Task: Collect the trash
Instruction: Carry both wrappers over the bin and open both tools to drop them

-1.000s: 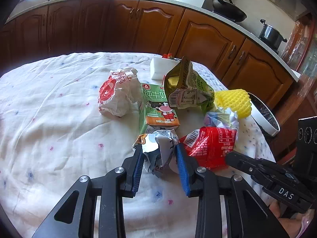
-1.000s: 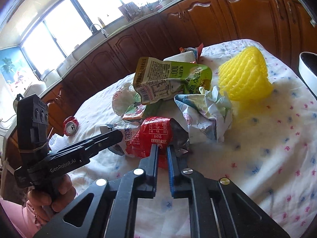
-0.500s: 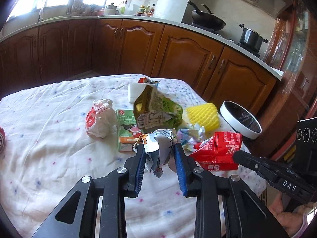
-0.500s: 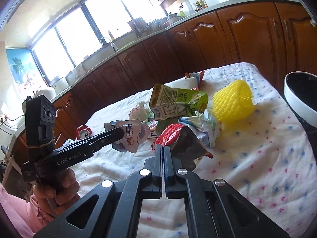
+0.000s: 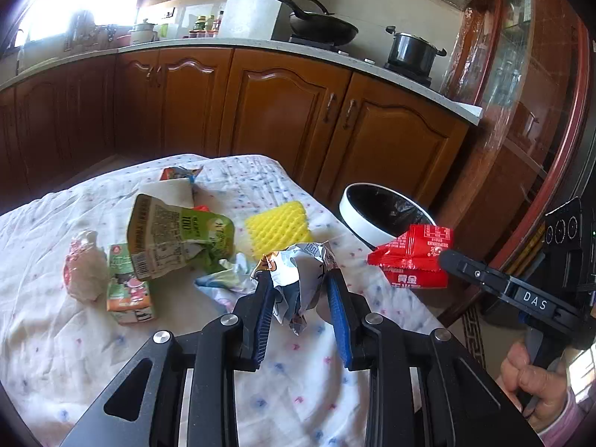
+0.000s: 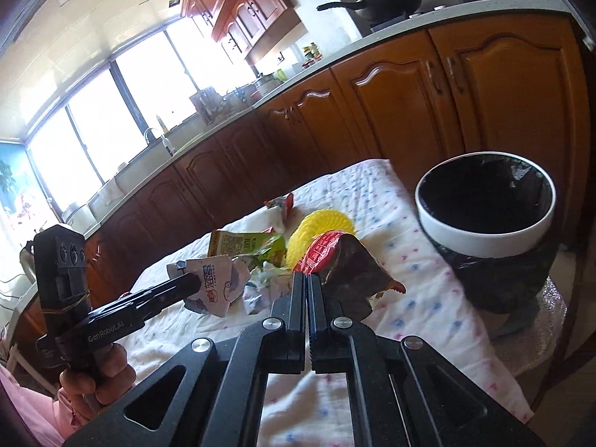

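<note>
My left gripper (image 5: 300,283) is shut on a crumpled white and silver wrapper (image 5: 301,272) and holds it above the table; the wrapper also shows in the right wrist view (image 6: 214,283). My right gripper (image 6: 308,279) is shut on a red snack packet (image 6: 335,260), held up off the cloth; the packet shows in the left wrist view (image 5: 413,255). A white-rimmed trash bin (image 6: 484,238) with a black liner stands beside the table's right edge, also in the left wrist view (image 5: 357,208).
On the white dotted tablecloth (image 5: 74,354) lie a green pouch (image 5: 175,234), a milk carton (image 5: 128,287), a crumpled red-white bag (image 5: 83,264), yellow foam netting (image 5: 277,227), a white box (image 5: 171,190) and a pale crumpled wrapper (image 5: 223,279). Wooden cabinets (image 5: 283,111) stand behind.
Both grippers have lifted their trash off the table and swung right toward the bin. The bin now looms larger in the right wrist view.
</note>
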### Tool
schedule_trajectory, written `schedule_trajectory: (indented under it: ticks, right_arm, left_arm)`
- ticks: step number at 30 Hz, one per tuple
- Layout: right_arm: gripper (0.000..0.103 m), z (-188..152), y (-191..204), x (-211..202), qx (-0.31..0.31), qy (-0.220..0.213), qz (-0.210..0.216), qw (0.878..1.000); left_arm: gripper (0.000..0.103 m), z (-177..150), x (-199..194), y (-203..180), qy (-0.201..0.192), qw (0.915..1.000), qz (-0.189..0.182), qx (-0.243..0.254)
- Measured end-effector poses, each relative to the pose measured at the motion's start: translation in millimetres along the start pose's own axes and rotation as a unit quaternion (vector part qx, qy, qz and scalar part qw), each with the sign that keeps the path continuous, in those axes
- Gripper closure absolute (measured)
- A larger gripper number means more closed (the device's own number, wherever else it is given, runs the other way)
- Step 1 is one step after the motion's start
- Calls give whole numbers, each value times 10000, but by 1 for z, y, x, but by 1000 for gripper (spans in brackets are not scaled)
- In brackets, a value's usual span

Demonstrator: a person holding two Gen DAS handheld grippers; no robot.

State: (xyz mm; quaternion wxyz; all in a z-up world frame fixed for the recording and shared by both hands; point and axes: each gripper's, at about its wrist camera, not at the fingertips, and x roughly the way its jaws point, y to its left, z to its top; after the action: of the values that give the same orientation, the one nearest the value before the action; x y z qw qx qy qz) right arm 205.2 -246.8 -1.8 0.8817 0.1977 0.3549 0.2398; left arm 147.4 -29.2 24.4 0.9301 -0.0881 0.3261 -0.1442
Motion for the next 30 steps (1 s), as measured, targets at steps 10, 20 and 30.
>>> schedule_trajectory:
  ticks: [10,20,30]
  right_arm:
    - [102,21,-58,-16,297,-309,-507,9978]
    - [102,43,-103,-12,422,-308,-797,9954]
    - [102,74,-139,-1,457,-212,-1051,9932]
  left_arm:
    - [76,31,66,-36,189,9992,-182,303]
    - [75,68,141,-71,404,9974,-238,546]
    - [75,100,207,-101,558,9958,-161,713]
